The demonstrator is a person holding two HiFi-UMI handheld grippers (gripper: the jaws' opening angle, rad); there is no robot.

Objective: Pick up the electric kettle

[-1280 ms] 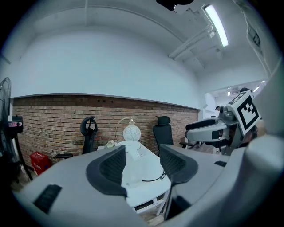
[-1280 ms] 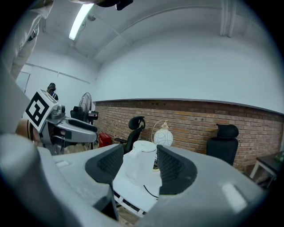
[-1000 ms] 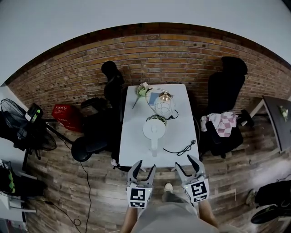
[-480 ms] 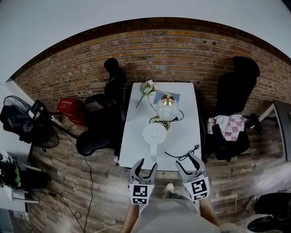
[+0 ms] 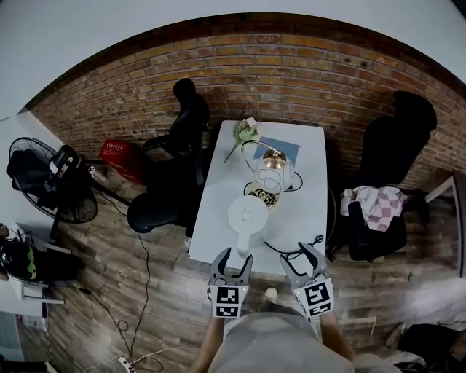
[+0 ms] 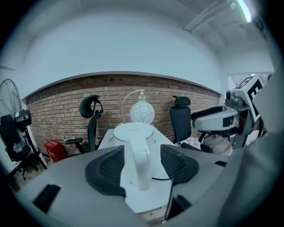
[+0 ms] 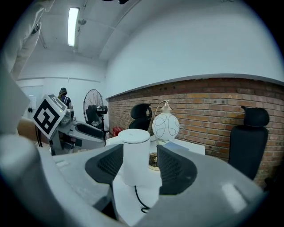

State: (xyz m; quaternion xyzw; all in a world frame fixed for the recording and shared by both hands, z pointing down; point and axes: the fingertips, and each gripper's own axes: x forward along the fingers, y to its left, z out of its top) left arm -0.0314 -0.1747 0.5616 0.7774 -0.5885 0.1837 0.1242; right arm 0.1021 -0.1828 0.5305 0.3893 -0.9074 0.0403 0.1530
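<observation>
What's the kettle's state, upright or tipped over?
Upright. The electric kettle stands on the white table, lid level on top, handle running vertically in the left gripper view.

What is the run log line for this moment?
phase: pre-grasp | kettle: on table, untouched | left gripper: open, jaws just widened, nothing between | right gripper: open, empty

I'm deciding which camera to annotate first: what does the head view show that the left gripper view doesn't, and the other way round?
Only the head view shows the flower and the blue sheet at the far end of the table. Only the left gripper view shows the ceiling strip light. Both show the white electric kettle, the globe lamp behind it, the brick wall, the fan and the red basket.
</observation>
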